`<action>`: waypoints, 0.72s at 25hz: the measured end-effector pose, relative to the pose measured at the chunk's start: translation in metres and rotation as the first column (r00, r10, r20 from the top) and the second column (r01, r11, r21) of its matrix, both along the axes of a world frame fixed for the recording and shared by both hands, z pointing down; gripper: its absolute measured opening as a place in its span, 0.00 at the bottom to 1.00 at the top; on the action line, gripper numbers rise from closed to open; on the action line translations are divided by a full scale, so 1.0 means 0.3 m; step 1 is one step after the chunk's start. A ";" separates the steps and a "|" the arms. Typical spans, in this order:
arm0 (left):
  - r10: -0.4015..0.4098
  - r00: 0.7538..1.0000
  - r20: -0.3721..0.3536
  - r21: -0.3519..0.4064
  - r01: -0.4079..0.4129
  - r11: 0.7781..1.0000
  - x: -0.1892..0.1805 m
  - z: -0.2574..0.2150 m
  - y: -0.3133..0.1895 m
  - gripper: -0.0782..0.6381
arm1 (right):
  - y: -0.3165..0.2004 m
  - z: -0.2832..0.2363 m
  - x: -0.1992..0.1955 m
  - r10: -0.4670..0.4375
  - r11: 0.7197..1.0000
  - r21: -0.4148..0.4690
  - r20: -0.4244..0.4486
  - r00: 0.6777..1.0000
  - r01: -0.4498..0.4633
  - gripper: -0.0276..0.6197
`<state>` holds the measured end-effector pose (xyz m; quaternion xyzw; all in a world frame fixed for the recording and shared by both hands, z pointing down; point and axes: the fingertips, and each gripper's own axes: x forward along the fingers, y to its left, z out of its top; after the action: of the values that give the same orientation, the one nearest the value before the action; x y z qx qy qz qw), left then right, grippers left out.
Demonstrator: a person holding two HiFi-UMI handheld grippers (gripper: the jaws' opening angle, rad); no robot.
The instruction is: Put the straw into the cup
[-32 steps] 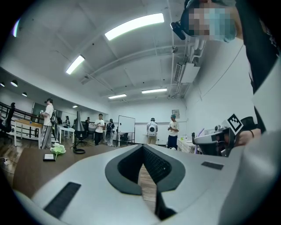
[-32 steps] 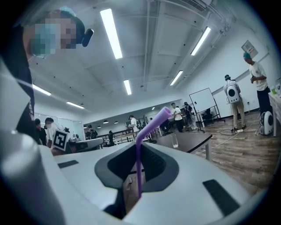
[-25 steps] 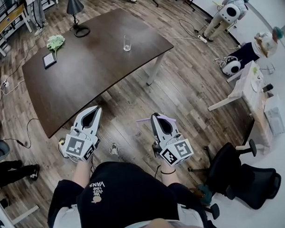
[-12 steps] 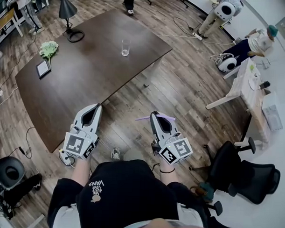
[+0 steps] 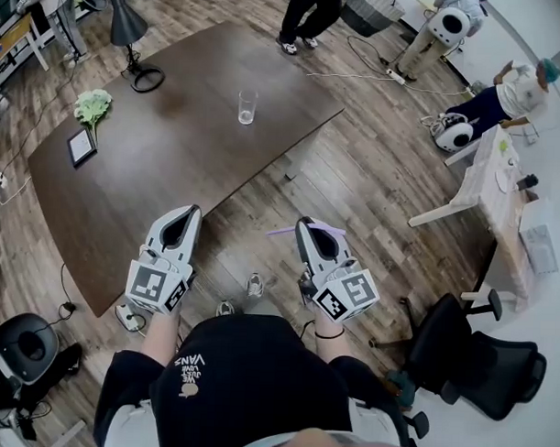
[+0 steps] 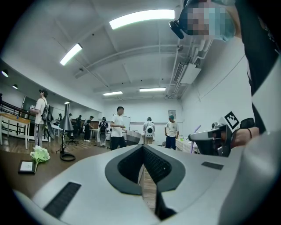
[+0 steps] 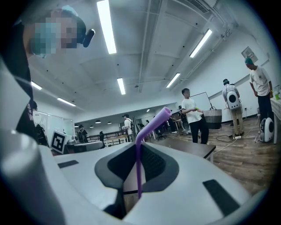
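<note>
A clear glass cup (image 5: 246,107) stands upright on the far part of the dark wooden table (image 5: 172,159). My right gripper (image 5: 304,222) is shut on a purple bendy straw (image 5: 293,231), which lies crosswise at its tip over the wooden floor. In the right gripper view the straw (image 7: 138,167) rises between the jaws of the right gripper (image 7: 139,145), its bent end leaning right. My left gripper (image 5: 191,210) hovers near the table's front edge, shut with nothing in it. In its own view the left gripper (image 6: 142,147) shows only a thin slit between its jaws. Both grippers are well short of the cup.
A bunch of green flowers (image 5: 93,103) and a small tablet (image 5: 81,147) lie on the table's left end. A floor lamp (image 5: 131,29) stands behind it. A person's legs (image 5: 305,17) are at the far side. A black office chair (image 5: 468,348) and a white desk (image 5: 492,180) are to the right.
The table and cup have drawn slightly nearer in the head view. A person has walked in at the table's far side. Both grippers keep their pose, and the straw stays in the right one.
</note>
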<state>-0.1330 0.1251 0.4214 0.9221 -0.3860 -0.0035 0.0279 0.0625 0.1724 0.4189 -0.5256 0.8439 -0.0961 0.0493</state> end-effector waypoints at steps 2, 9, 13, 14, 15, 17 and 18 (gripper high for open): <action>-0.014 1.000 -0.003 0.007 0.014 1.000 0.014 0.004 -0.069 0.12 | -0.074 0.005 0.015 -0.013 1.000 0.005 -0.002 1.000 0.013 0.11; -0.056 0.998 0.005 0.020 0.056 0.998 0.103 -0.003 -0.237 0.12 | -0.269 -0.002 0.104 -0.065 0.998 0.019 -0.001 0.998 0.065 0.11; -0.086 0.996 0.014 0.023 0.086 0.996 0.158 -0.015 -0.277 0.12 | -0.326 -0.010 0.159 -0.100 0.995 0.021 0.002 0.995 0.100 0.11; -0.091 0.996 0.015 0.023 0.090 0.996 0.169 -0.019 -0.286 0.12 | -0.339 -0.009 0.170 -0.108 0.994 0.020 0.002 0.994 0.107 0.11; -0.095 0.995 0.015 0.022 0.094 0.995 0.179 -0.021 -0.296 0.12 | -0.354 -0.008 0.180 -0.115 0.993 0.019 0.002 0.993 0.115 0.11; -0.102 0.995 0.016 0.021 0.102 0.995 0.192 -0.020 -0.322 0.12 | -0.389 -0.006 0.191 -0.124 0.992 0.016 0.004 0.992 0.124 0.11; -0.106 0.994 0.017 0.018 0.106 0.994 0.196 -0.015 -0.335 0.12 | -0.404 -0.005 0.193 -0.127 0.992 0.013 0.005 0.992 0.127 0.11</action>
<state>-0.0742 0.0247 0.4168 0.9006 -0.4344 -0.0002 0.0164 0.1204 0.0512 0.4173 -0.4700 0.8761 -0.0954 0.0490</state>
